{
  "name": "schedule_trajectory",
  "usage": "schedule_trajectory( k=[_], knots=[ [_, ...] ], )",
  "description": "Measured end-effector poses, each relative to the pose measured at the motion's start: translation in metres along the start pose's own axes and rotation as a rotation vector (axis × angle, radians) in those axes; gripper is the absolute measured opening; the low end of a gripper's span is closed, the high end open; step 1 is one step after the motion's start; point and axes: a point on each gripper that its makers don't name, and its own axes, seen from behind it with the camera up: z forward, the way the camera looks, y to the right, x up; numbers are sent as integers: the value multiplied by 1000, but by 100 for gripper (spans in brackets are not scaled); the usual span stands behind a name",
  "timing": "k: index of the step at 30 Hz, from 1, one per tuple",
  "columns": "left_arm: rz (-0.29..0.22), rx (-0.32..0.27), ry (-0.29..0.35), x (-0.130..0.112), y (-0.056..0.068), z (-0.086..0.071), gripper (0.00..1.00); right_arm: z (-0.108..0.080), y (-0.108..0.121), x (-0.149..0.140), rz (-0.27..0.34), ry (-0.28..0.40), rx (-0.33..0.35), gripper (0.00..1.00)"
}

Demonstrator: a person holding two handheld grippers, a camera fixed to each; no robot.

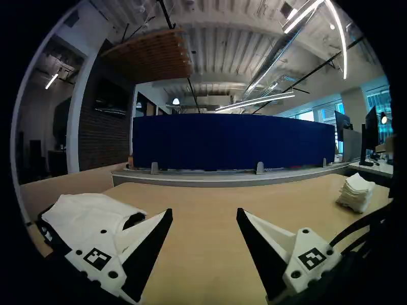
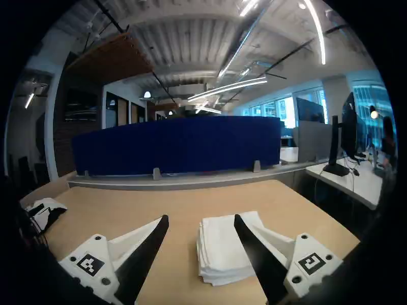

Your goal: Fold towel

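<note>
Here, in the left gripper view, the left gripper (image 1: 203,211) stands spread and empty; the loose towel (image 1: 89,216) lies at lower left, just beside its left finger. In the right gripper view, the right gripper (image 2: 200,217), likewise spread, frames a folded stack (image 2: 221,249) at lower centre; the towel sits far left, so the left gripper seems nearer.

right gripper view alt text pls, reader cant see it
The right gripper is open, with a stack of folded white towels just ahead of its fingers on a wooden table. A blue divider stands along the table's far edge.
</note>
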Motion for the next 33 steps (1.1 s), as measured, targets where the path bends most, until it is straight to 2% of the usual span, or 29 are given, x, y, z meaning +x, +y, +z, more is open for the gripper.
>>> schedule_trajectory(
  k=[6, 11, 18, 33],
  knots=[
    [17, 3, 1, -5, 0, -1, 93, 7, -7, -2, -4, 0, 17, 100],
    [0, -1, 7, -6, -3, -1, 93, 12, -14, -2, -10, -4, 29, 100],
    [0, -1, 18, -5, -6, -1, 93, 14, -17, -2, -13, -2, 34, 100],
    [5, 12, 20, -5, -8, -3, 94, 12, -5, 9, -11, 36, 22, 100]
  ],
)
